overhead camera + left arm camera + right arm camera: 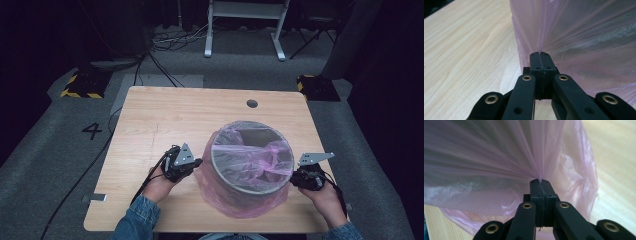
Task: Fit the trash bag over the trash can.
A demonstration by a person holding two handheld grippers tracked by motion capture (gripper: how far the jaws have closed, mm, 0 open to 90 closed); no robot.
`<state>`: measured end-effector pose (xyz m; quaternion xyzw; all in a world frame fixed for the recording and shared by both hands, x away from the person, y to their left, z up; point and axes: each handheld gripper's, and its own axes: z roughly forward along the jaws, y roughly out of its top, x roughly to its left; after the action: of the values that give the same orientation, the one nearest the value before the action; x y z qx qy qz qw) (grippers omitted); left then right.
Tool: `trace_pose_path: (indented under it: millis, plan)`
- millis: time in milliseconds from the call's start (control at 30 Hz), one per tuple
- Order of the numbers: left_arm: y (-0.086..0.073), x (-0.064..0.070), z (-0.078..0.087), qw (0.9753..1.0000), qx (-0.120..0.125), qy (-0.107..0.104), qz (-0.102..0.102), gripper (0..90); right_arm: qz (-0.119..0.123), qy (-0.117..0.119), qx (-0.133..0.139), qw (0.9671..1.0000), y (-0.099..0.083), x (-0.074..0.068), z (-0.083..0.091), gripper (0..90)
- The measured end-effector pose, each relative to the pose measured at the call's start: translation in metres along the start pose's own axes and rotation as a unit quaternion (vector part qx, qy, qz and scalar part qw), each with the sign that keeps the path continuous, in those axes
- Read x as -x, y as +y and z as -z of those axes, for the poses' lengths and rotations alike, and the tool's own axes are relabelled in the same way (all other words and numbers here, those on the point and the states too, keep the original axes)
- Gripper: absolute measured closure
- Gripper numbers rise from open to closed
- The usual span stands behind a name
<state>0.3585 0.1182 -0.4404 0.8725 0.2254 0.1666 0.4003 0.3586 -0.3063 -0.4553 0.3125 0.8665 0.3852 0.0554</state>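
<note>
High view: left gripper [199, 162], right gripper [294, 176] fingers clamped on pink bag [220, 197] sides; table [150, 120] bare beyond.

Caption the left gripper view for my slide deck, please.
Left gripper pinching the pink bag on the wooden table.

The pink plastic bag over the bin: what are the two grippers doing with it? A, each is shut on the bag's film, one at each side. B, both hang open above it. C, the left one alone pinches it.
A: the left gripper and the right gripper each have jaws closed on gathered film of the pink bag, at opposite sides of the bin.
</note>
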Motion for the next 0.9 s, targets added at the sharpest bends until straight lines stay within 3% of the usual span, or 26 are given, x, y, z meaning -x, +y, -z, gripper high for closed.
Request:
trace_pose_path:
  millis: [67,233,300,400,533,600,700,733,833,900]
  plan:
    - [-0.001,0.003,-0.002,0.9999,-0.004,-0.010,-0.002,90.0,0.002,0.003,-0.011,0.9999,-0.004,-0.003,0.000,90.0]
    - [-0.006,0.015,-0.006,0.9982,-0.024,-0.042,-0.035,90.0,0.002,0.011,-0.039,0.9992,-0.017,-0.011,-0.004,90.0]
    - [-0.008,0.017,-0.007,0.9975,-0.032,-0.049,-0.039,90.0,-0.003,0.013,-0.039,0.9991,-0.021,-0.011,-0.004,90.0]
    - [-0.011,0.016,-0.010,0.9974,-0.039,-0.050,-0.034,90.0,-0.009,0.011,-0.041,0.9990,-0.023,-0.009,-0.004,88.9]
    - [-0.014,0.016,-0.015,0.9972,-0.059,-0.033,-0.033,90.0,-0.007,0.001,-0.056,0.9984,-0.026,-0.010,-0.004,87.3]
    - [-0.015,0.014,-0.014,0.9979,-0.056,-0.024,-0.021,90.0,-0.006,-0.002,-0.050,0.9987,-0.026,-0.008,0.000,83.5]
    - [-0.019,0.010,-0.007,0.9990,-0.038,-0.024,-0.003,89.7,-0.001,-0.005,-0.004,1.0000,-0.022,-0.008,0.015,64.1]
    - [-0.020,0.008,-0.004,0.9995,-0.026,-0.020,0.003,83.4,-0.003,-0.004,0.011,0.9999,-0.020,-0.009,0.022,59.9]
    - [-0.022,0.005,0.008,0.9998,0.003,-0.012,0.015,51.1,-0.006,-0.006,0.057,0.9983,-0.012,-0.010,0.044,50.1]
    - [-0.023,0.003,0.016,0.9996,0.017,-0.006,0.020,41.4,-0.006,-0.010,0.076,0.9970,-0.007,-0.012,0.055,46.0]
